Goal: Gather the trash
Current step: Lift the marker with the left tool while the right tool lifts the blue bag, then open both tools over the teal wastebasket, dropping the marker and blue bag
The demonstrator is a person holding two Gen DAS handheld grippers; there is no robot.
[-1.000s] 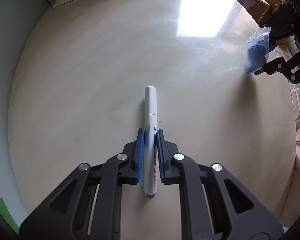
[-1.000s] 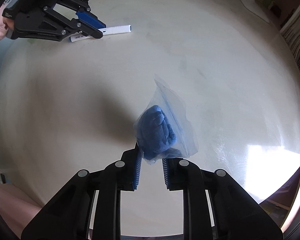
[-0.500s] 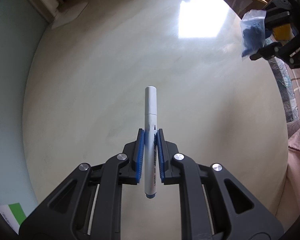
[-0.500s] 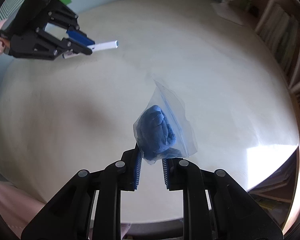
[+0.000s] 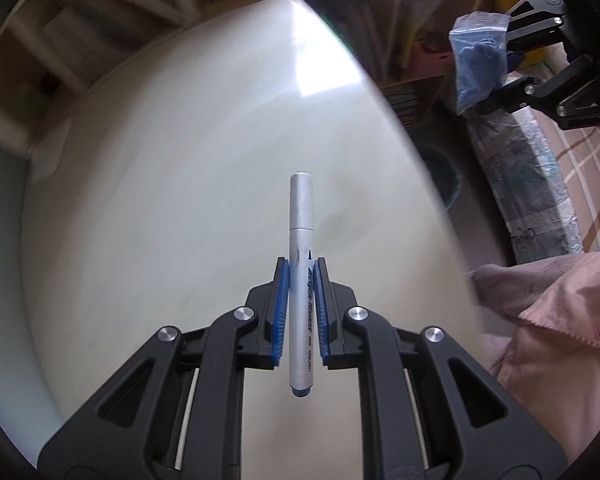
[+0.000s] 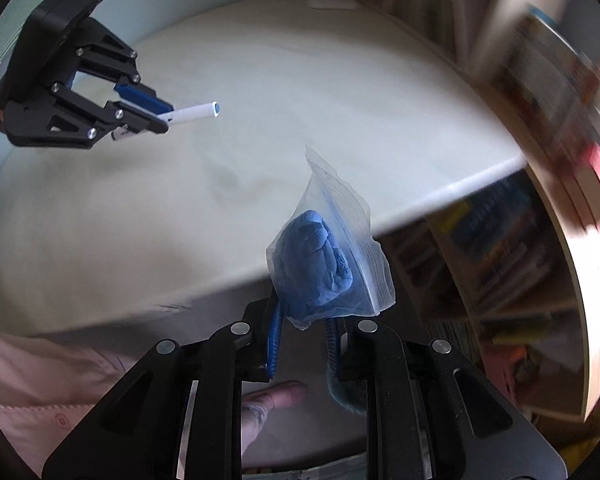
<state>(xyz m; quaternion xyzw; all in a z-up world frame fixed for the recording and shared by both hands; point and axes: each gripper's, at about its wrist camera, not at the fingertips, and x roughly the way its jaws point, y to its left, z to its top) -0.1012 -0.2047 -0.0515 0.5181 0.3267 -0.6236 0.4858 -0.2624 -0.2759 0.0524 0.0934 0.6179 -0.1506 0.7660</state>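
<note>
Blue-padded left gripper (image 5: 302,304) fingers clamped mid-barrel on white marker (image 5: 301,264), ends free for balance | right gripper (image 6: 302,330) fingers pinching clear bag (image 6: 332,264) corner, blue wad beyond fingertips | both clear of tabletop (image 5: 180,184), likely for binning

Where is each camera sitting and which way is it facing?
Left wrist: sits behind the left tool, looks down its fingers at the white marker pen over the pale round table; pink sleeve shows.
Right wrist: sits behind the right tool, looks down at the clear plastic bag of blue material; a finger shows.
Shared: table, both tools, marker, bag.
</note>
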